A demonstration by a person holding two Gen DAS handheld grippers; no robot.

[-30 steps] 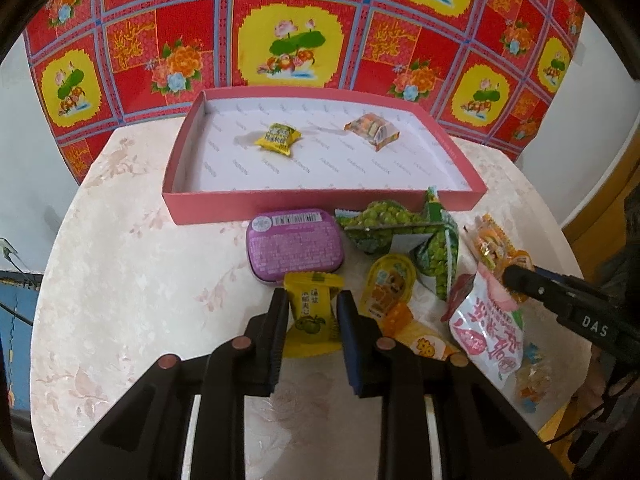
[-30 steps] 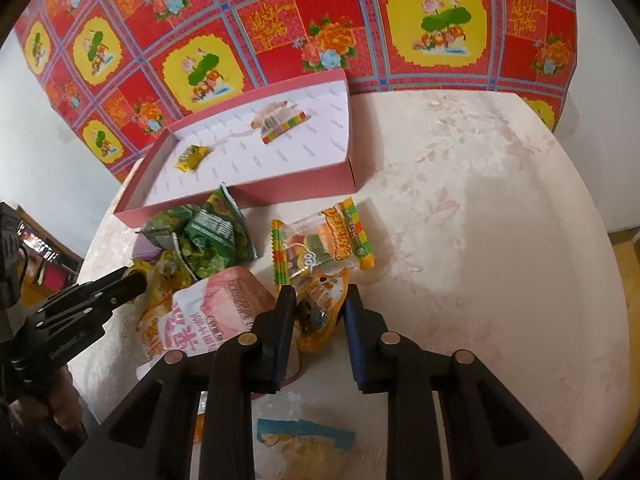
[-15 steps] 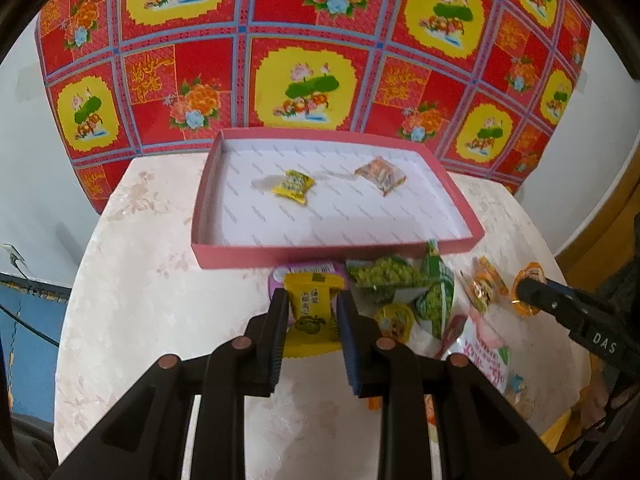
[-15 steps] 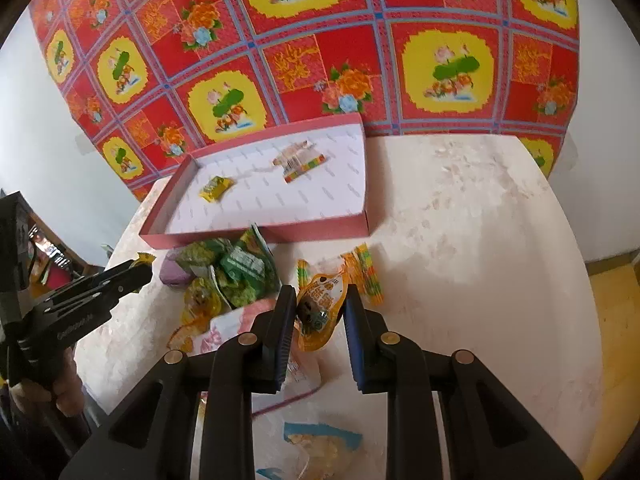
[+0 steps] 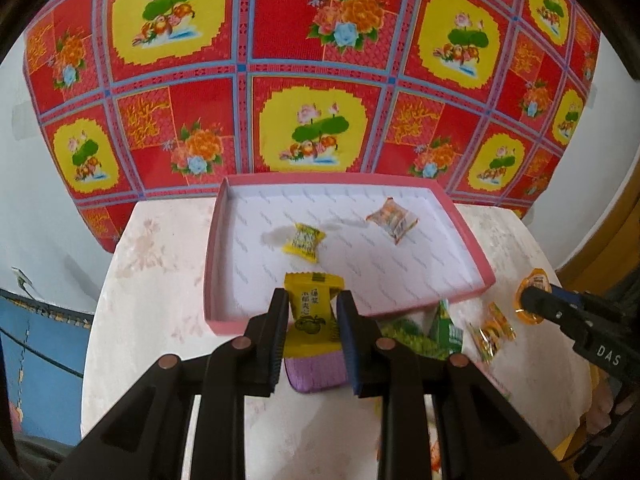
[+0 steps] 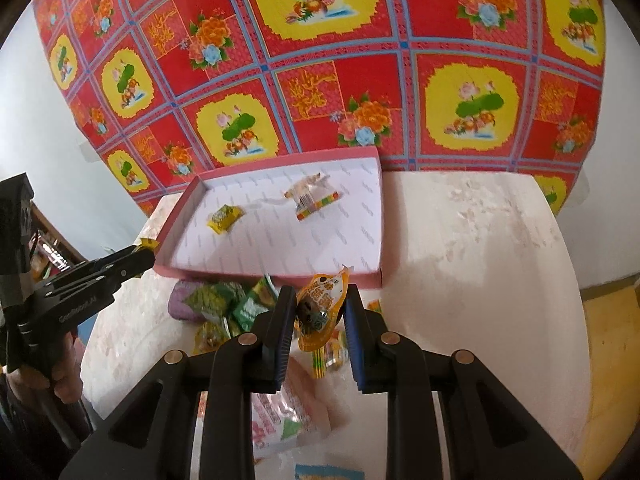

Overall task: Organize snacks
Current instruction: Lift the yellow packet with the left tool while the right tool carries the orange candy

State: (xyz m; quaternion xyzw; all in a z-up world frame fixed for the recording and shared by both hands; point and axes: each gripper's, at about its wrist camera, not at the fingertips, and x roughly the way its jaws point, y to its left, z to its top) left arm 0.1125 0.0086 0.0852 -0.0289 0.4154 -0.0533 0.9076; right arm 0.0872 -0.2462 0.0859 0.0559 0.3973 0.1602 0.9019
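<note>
A: Status on the snack sort?

B: Both grippers are loaded. The left gripper (image 5: 313, 310) is clamped narrow on a yellow candy packet (image 5: 311, 303), with the pads pinching its two side edges and the packet upright between them. It hangs just short of the near wall of the pink tray (image 5: 468, 240).

A: And the right one?

B: The right gripper (image 6: 318, 312) is pinched on an orange jelly pouch (image 6: 320, 312), same narrow width, tilted a bit, at the tray's near right corner. Neither item touches the tabletop (image 6: 472, 248).

A: Why held that high?

B: My read is that it's to clear the tray wall. The rim stands proud of the tabletop, so a low carry would snag on it.

A: Anything in the tray?

B: Two pieces: a small yellow candy (image 5: 303, 241) toward the left-centre and a clear striped wrapper (image 5: 392, 220) toward the right. They sit well apart, with bare floor in front of both, so there's room to drop straight in.

A: What's left outside?

B: A heap lies just in front of the tray: a purple tin (image 5: 316, 372), green pea bags (image 6: 224, 304), a pink-and-white bag (image 6: 288, 412) and loose small packets. I'd say the task is at an early stage.

A: Risks?

B: The grip is on thin film, so a packet could slip or twist on release. The two grippers are also converging on the same tray edge, so I'd stagger the drops.
</note>
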